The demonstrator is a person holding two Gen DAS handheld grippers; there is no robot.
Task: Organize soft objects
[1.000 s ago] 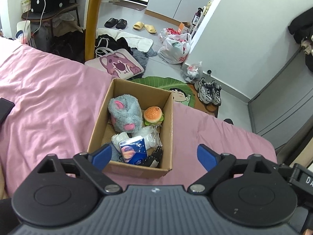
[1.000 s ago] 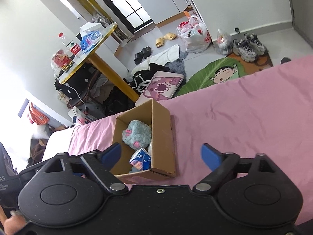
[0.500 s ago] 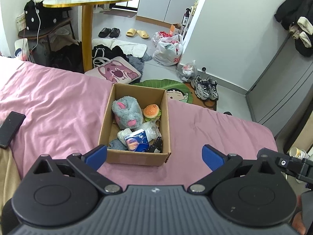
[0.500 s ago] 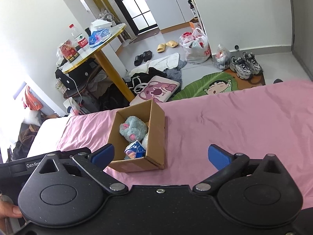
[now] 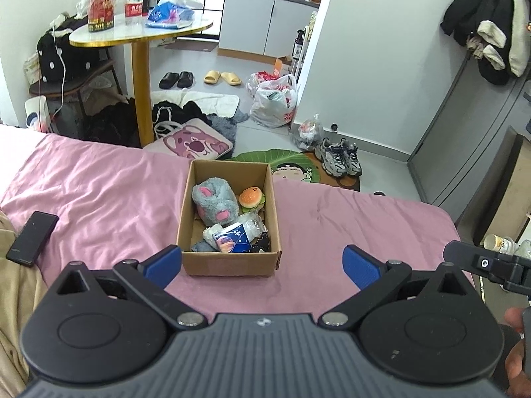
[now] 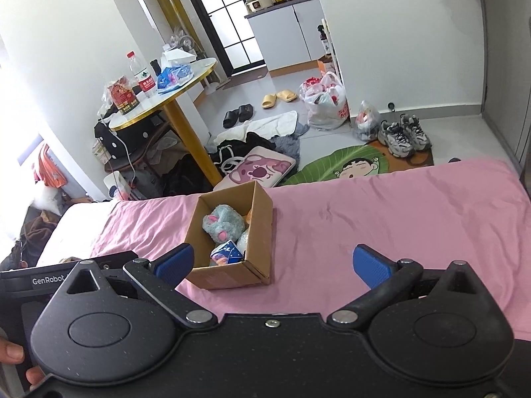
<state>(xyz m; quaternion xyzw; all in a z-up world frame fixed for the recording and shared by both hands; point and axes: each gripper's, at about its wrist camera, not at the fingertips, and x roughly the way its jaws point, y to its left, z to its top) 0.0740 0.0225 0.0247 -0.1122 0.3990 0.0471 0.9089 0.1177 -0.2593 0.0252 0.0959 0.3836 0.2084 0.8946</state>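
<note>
cardboard box [image 5: 229,262] sits on the pink bed [image 5: 99,192], with our grey plush [image 5: 215,200] and burger toy [image 5: 251,198] inside. left gripper [image 5: 262,262] and right gripper [image 6: 272,262] gape wide, empty. the plush looks light and squashy; we'd pinch its middle.

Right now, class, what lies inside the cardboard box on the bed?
Inside the cardboard box: a grey plush toy, a burger toy, a blue packet and clear-wrapped items. Whatever lies beneath them is covered.

Both wrist views look down from above the bed [image 5: 99,192], well back. Shared: cardboard box [image 5: 229,263] [image 6: 229,277], floor clutter beyond.
</note>
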